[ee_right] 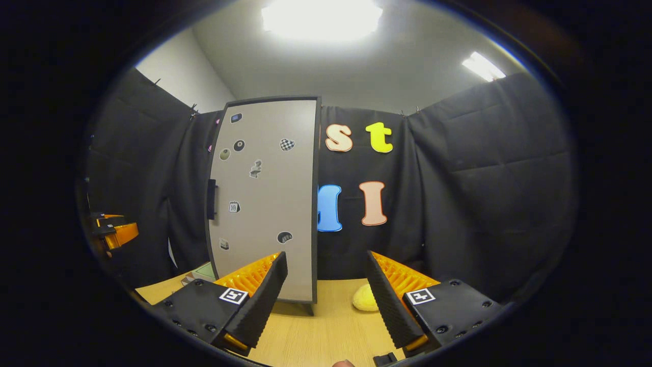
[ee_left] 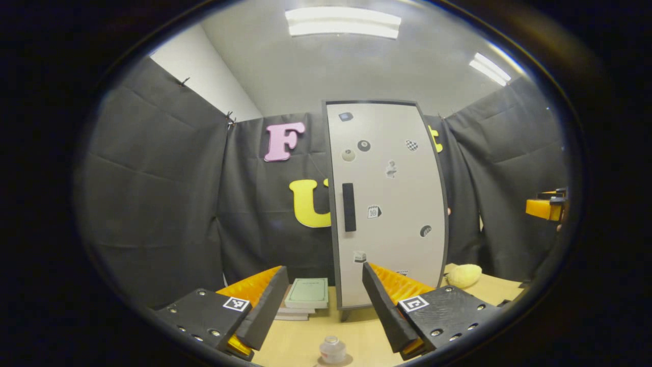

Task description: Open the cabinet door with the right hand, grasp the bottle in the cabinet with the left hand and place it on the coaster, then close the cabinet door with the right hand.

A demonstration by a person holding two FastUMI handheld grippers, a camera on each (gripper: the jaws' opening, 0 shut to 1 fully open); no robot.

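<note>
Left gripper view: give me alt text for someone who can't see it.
The cabinet stands shut on the table, its handle facing the open left gripper. A small bottle sits on the coaster near the fingers; books lie left, a yellow plush right.

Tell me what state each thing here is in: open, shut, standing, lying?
Cabinet door: shut.
Bottle: upright on the table, capped, outside the cabinet.
Books: stacked flat, closed.
Left gripper: open, holding nothing.
Right gripper: open, holding nothing.
</note>
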